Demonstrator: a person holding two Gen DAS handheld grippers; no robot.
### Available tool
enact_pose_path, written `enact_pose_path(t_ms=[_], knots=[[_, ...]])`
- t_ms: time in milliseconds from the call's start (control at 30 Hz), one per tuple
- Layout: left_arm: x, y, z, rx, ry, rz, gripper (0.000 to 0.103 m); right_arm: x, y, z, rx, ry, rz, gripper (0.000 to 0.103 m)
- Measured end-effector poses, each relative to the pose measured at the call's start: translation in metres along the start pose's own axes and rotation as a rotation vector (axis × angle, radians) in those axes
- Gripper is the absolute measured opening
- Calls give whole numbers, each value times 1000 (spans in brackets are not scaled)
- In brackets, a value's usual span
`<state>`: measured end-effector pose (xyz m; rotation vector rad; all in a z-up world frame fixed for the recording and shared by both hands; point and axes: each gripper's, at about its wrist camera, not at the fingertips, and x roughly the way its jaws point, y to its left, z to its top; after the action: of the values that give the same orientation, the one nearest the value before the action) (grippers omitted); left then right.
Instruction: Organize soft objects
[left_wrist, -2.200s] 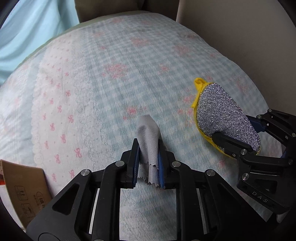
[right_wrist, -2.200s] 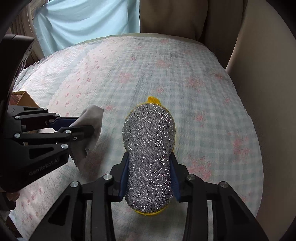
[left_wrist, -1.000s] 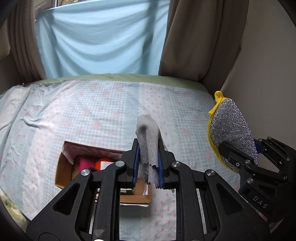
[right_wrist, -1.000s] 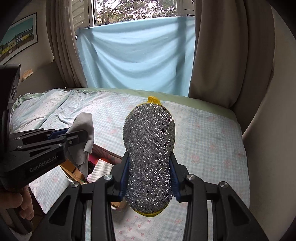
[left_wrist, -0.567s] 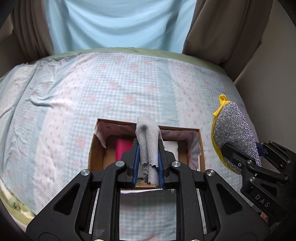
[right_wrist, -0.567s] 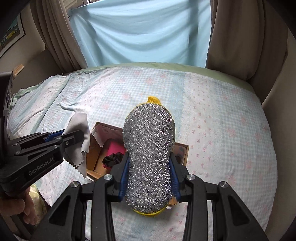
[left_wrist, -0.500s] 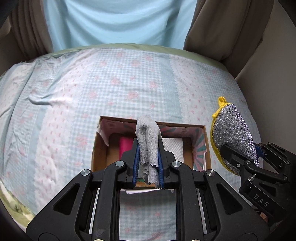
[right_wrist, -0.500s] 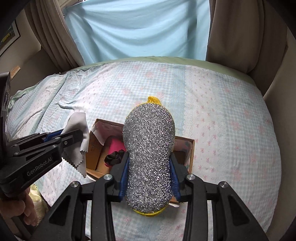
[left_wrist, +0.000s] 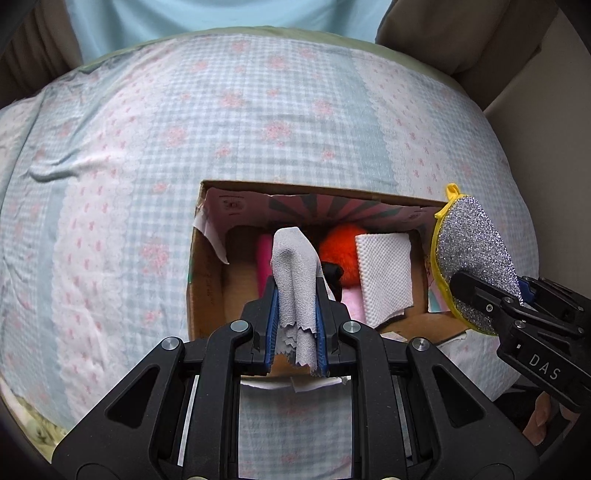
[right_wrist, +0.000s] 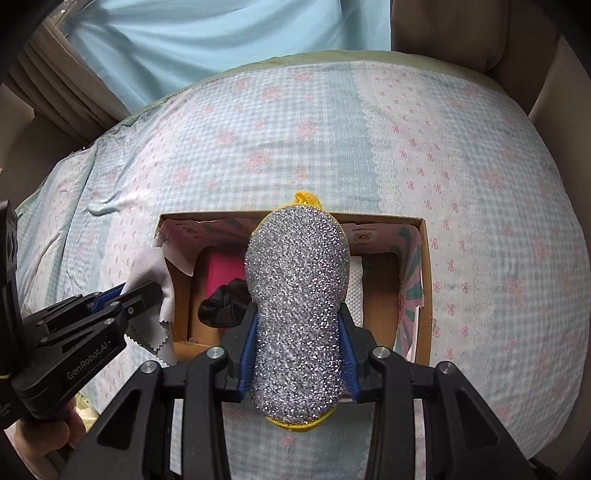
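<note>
Bed (left_wrist: 258, 122) — pale blue gingham cover with pink flowers and bow-print panels | light blue sheet (right_wrist: 221, 40) hangs behind | tan curtains (right_wrist: 461, 29) flank it — beige wall (left_wrist: 535, 85) at right | soft, even light

A bed (left_wrist: 258, 122) under a blue-checked, pink-flowered sheet carries an open cardboard box (left_wrist: 205, 291) resting directly on it.

Your box (left_wrist: 207, 295) sits on the bed (left_wrist: 147, 147), holding a pompom (left_wrist: 338, 249) with a paper towel (left_wrist: 384, 273) to its right. Your left tool (left_wrist: 295, 325) hangs its cloth (left_wrist: 295, 269) above the box's left part; the right tool (right_wrist: 297, 354) has its scrubber (right_wrist: 297, 291) over the middle.
</note>
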<state>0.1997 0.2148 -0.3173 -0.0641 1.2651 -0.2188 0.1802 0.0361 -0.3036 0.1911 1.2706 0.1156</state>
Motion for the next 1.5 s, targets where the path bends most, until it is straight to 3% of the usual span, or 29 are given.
enact_pose_path(t_ms=[300, 367, 400, 433, 500, 533, 567, 800, 1167, 1333, 1500], knots=[[38, 0, 9, 52, 89, -19, 15, 32, -22, 14, 136, 101, 6, 39], [43, 0, 11, 57, 92, -37, 15, 40, -26, 16, 159, 126, 10, 47], [46, -1, 12, 56, 96, -57, 16, 42, -27, 17, 167, 126, 15, 60], [49, -2, 12, 58, 111, -71, 23, 44, -28, 17, 178, 121, 15, 78], [54, -7, 10, 80, 129, -57, 86, 47, -32, 18, 205, 110, 25, 99], [56, -9, 8, 96, 134, -49, 101, 49, -33, 19, 209, 114, 31, 103], [56, -10, 6, 104, 129, -48, 103, 51, -33, 19, 211, 124, 28, 103], [54, -7, -3, 99, 138, -55, 103, 50, -34, 12, 205, 133, -9, 103], [25, -13, -11, 102, 90, -26, 103, 24, -38, 3, 229, 92, 18, 103], [-12, -26, -11, 89, 34, 2, 103, -20, -35, 3, 168, 36, 28, 103], [-82, -47, -9, 67, -85, 34, 103, -99, -36, 1, 72, -74, -1, 103]])
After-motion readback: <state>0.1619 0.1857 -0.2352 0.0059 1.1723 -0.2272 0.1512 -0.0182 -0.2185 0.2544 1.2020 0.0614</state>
